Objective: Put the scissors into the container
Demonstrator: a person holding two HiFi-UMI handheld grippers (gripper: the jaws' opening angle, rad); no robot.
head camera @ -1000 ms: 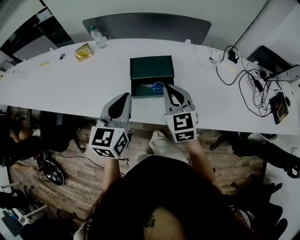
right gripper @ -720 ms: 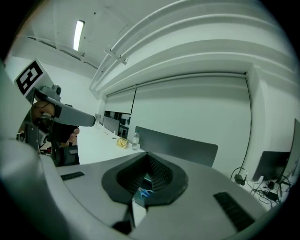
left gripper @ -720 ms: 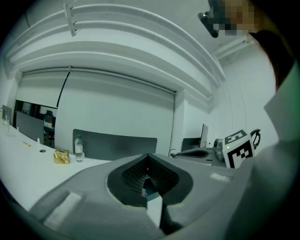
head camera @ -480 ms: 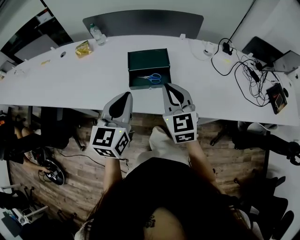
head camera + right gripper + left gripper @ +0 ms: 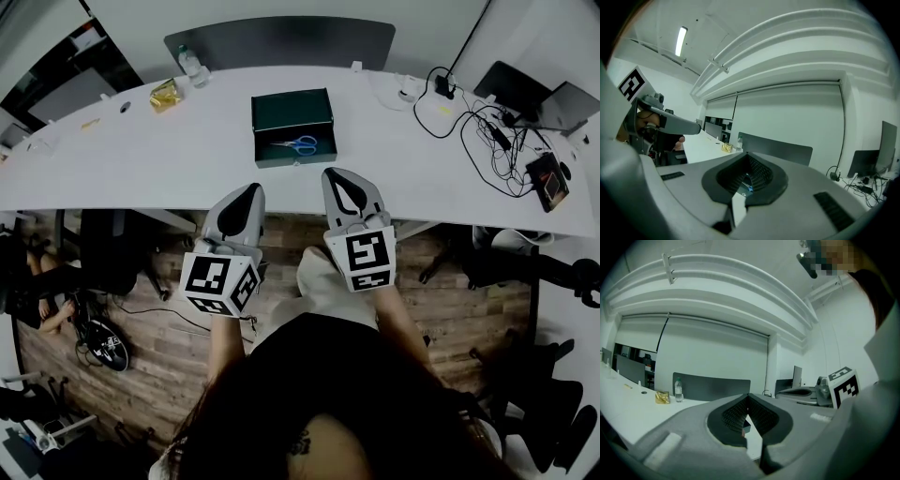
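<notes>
The scissors (image 5: 302, 144) lie inside the open green box (image 5: 292, 111) on the white table (image 5: 141, 159), in the upper centre of the frame. The left gripper (image 5: 249, 190) and right gripper (image 5: 337, 175) sit side by side just below the box at mid-frame. Each has its jaws closed together on nothing.
</notes>
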